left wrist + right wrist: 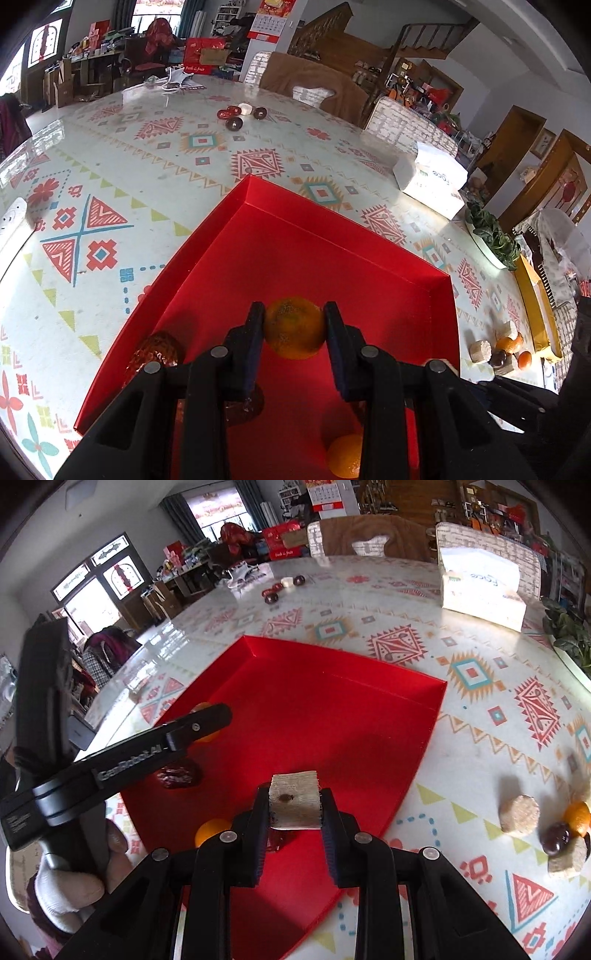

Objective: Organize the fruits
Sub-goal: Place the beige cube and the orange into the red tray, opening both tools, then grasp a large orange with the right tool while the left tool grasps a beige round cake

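Observation:
A shallow red tray lies on the patterned table. My left gripper is shut on an orange and holds it over the tray; it also shows from the side in the right wrist view. My right gripper is shut on a beige cut block above the tray's near part. Inside the tray lie a second orange and dark red dates.
To the right of the tray lie beige blocks, oranges and a dark date. A tissue pack stands at the far right. Dark dates and a white piece lie far back. A leafy plant sits at the right edge.

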